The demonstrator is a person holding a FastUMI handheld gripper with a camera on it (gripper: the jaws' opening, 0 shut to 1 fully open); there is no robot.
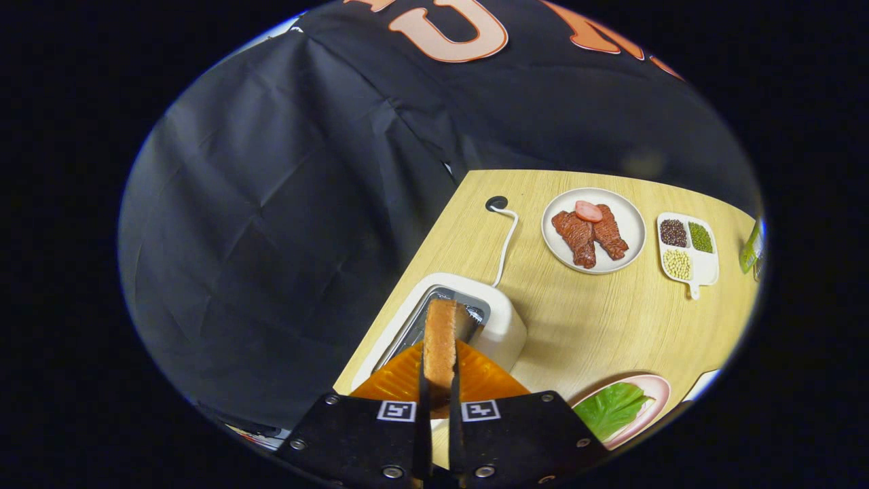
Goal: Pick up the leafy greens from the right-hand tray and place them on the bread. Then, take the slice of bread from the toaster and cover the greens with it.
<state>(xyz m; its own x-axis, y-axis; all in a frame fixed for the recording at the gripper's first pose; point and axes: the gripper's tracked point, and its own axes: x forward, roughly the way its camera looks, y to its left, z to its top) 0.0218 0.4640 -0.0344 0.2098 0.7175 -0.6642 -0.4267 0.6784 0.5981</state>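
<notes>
The gripper was seen with its fingers clamped on a bread slice, held upright above the toaster on the wooden table, greens lying near right.

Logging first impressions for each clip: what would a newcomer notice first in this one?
The slice of bread stands on edge, clamped between the gripper fingers, just above the slot of the white toaster. Beyond the toaster on the wooden table sit a white plate of meat pieces and a small divided dish of beans. Beside the fingers, a leafy green lies on a pink plate.
</notes>
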